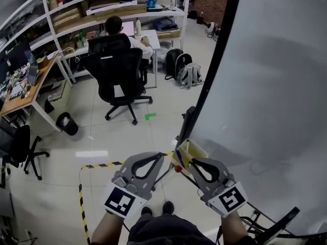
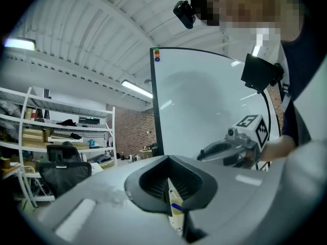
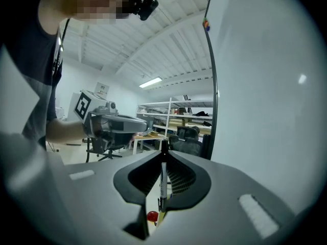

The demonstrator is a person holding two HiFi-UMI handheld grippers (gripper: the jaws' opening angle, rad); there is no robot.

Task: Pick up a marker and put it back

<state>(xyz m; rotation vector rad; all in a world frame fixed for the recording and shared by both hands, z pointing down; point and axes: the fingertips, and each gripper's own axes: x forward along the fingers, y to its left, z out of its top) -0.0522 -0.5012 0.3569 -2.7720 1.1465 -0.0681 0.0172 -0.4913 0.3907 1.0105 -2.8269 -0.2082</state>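
My right gripper (image 3: pixel 164 152) is shut on a slim marker (image 3: pixel 162 180) with a white barrel and a dark tip; it stands upright between the jaws. A small red round thing (image 3: pixel 152 217) shows below it. In the head view the right gripper (image 1: pixel 192 160) sits just under a yellowish tray (image 1: pixel 192 150) at the whiteboard's (image 1: pixel 276 86) lower left corner, with the red thing (image 1: pixel 178 168) beside it. The left gripper (image 1: pixel 162 155) hovers to the left of the tray, jaws together and empty. Through the left gripper (image 2: pixel 169 160) I glimpse the tray (image 2: pixel 176 208) with a blue stripe.
A person (image 1: pixel 118 27) sits at a desk behind a black office chair (image 1: pixel 118 75). Shelves (image 1: pixel 102 9) line the back wall. Backpacks (image 1: pixel 185 70), a black bin (image 1: pixel 67 123), another chair (image 1: pixel 23 147) and yellow-black floor tape (image 1: pixel 102 165) are around.
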